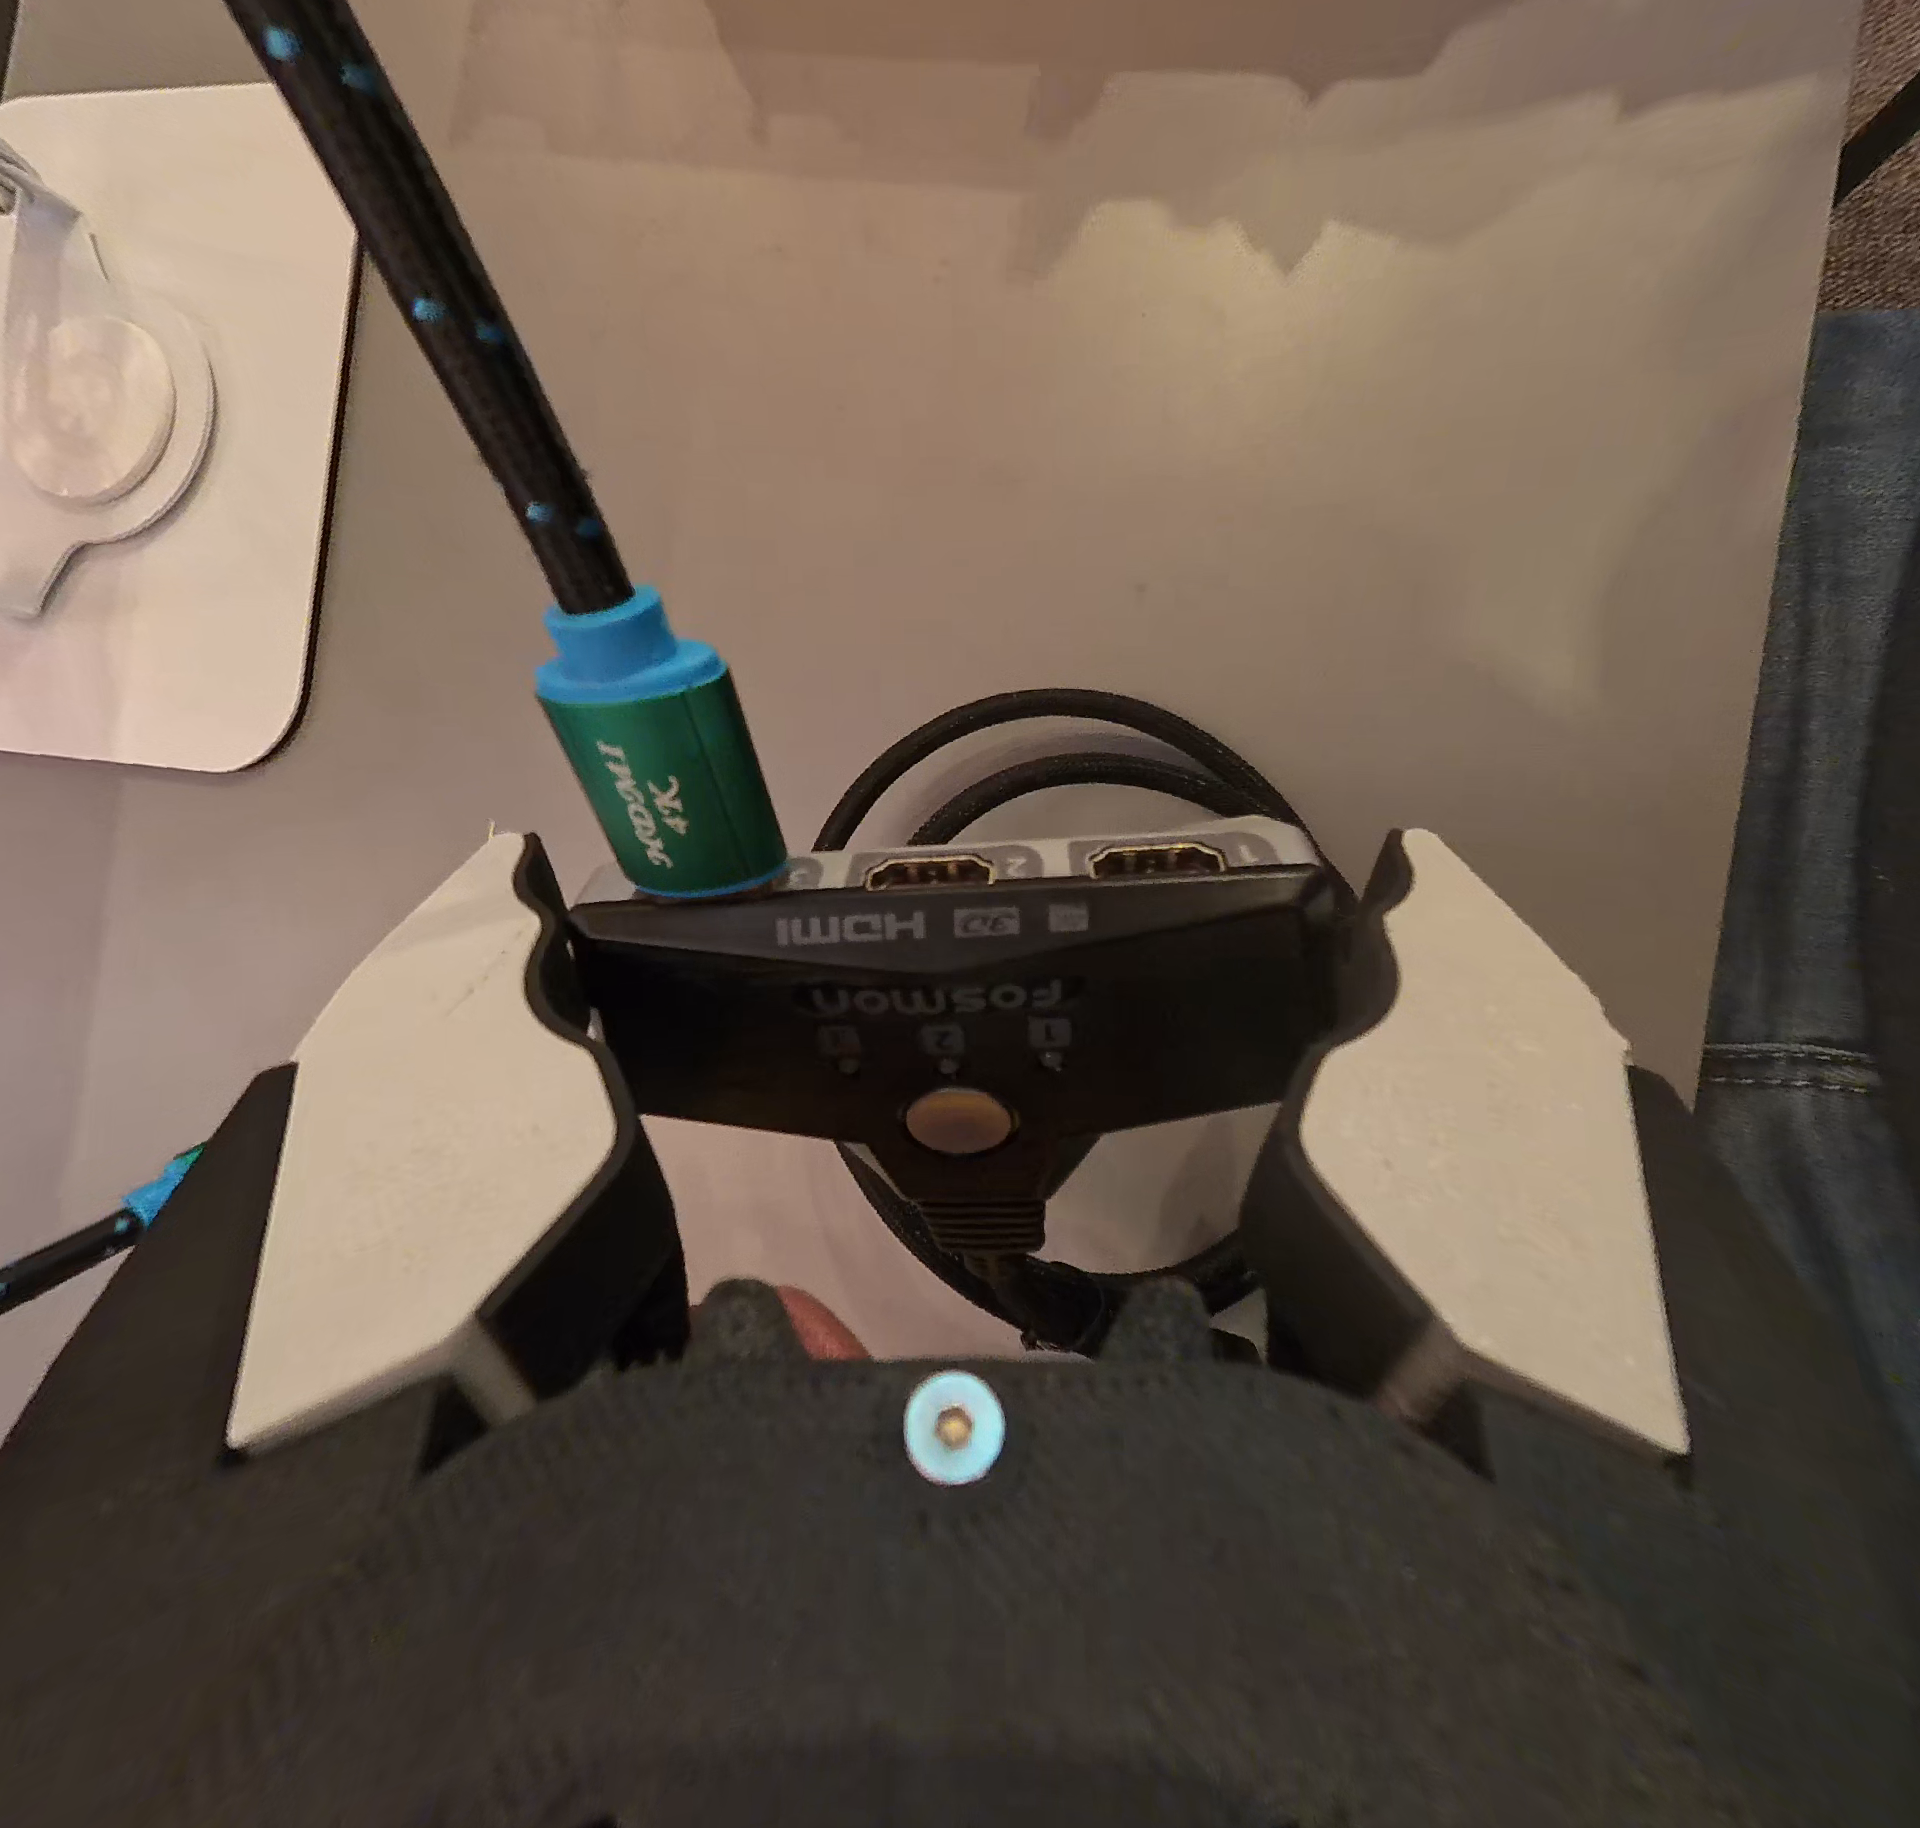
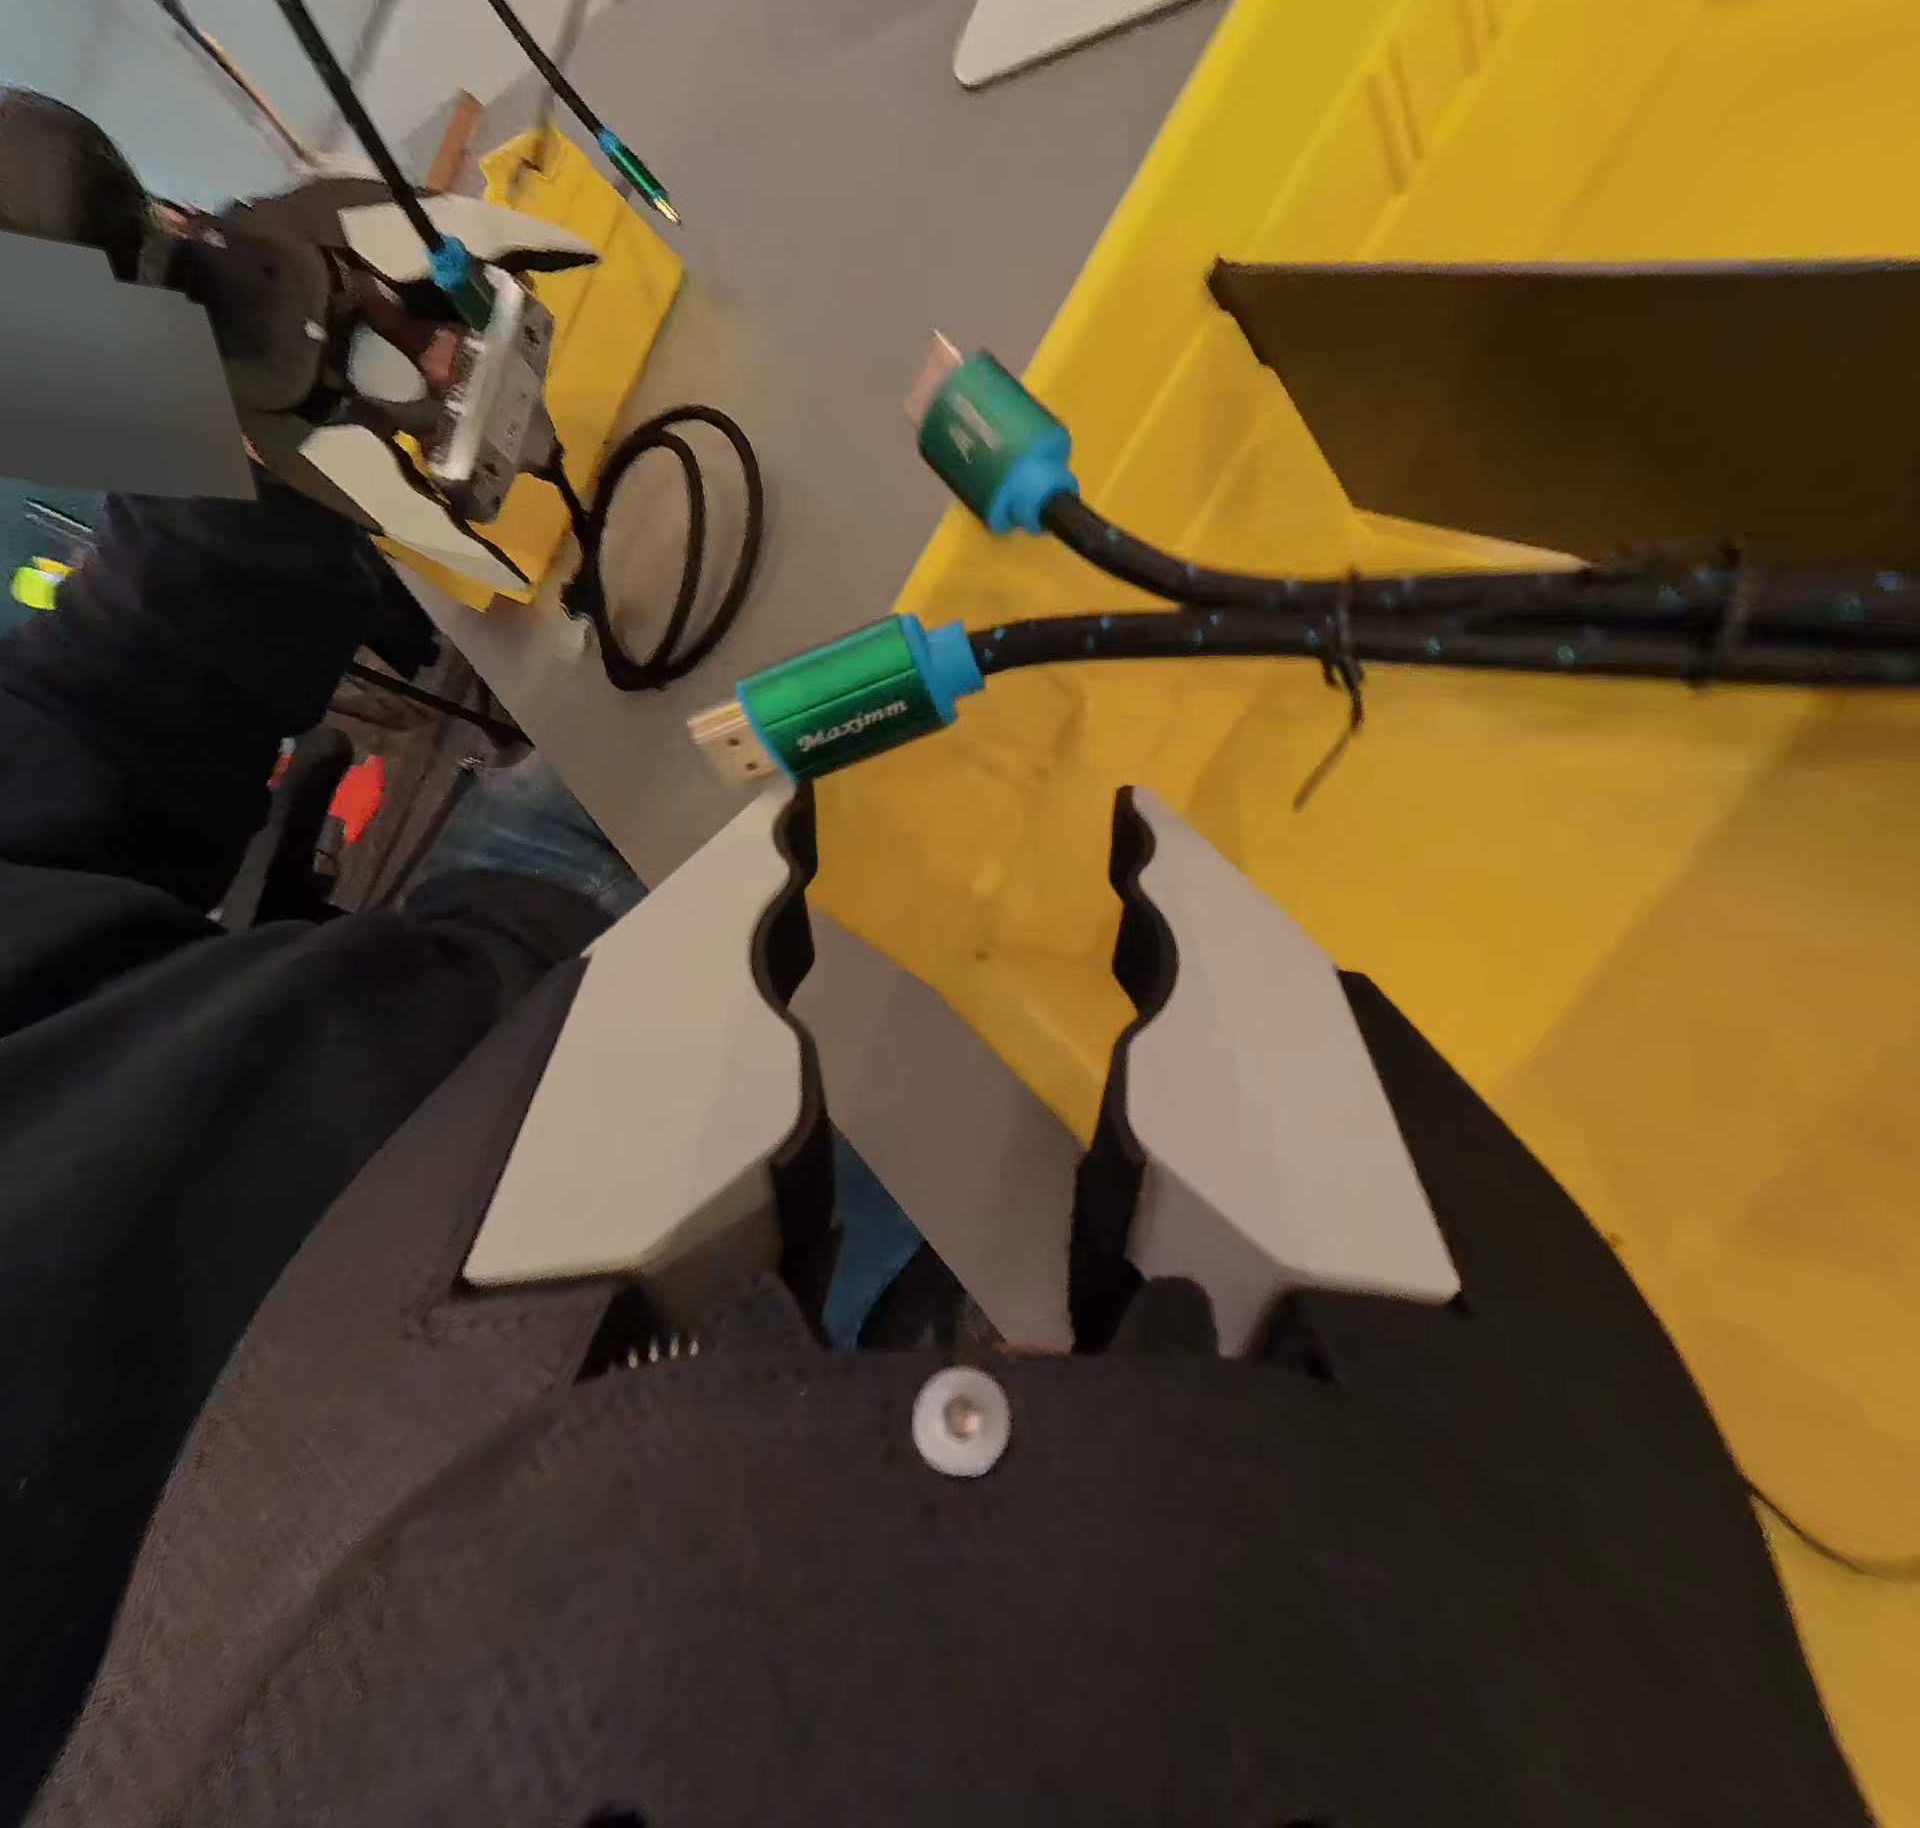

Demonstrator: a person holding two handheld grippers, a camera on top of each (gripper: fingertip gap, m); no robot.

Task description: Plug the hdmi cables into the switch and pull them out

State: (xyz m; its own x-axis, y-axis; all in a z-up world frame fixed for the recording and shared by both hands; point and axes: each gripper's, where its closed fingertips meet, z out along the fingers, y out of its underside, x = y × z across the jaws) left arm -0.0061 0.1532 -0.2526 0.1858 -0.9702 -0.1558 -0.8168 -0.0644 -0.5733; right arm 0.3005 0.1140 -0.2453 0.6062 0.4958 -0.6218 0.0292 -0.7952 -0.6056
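A yellow bin (image 2: 1558, 843) fills the right wrist view's right side, two free green plugs (image 2: 847, 698) overhanging it just beyond the right gripper (image 2: 961, 812), jaws open and empty. At the left view's centre, the left gripper (image 1: 951, 905) clamps the switch (image 1: 935, 1009); one cable (image 1: 665, 781) sits in its leftmost port, the cord's far end cut off at the top.

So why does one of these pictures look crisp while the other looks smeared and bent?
Left wrist view: the switch and the green plug are sharp, under soft, warm light with faint shadows on the wall. Right wrist view: the far left gripper and the looped black cable are motion-blurred, the two free plugs clearer; the wide lens bends the yellow bin edges.
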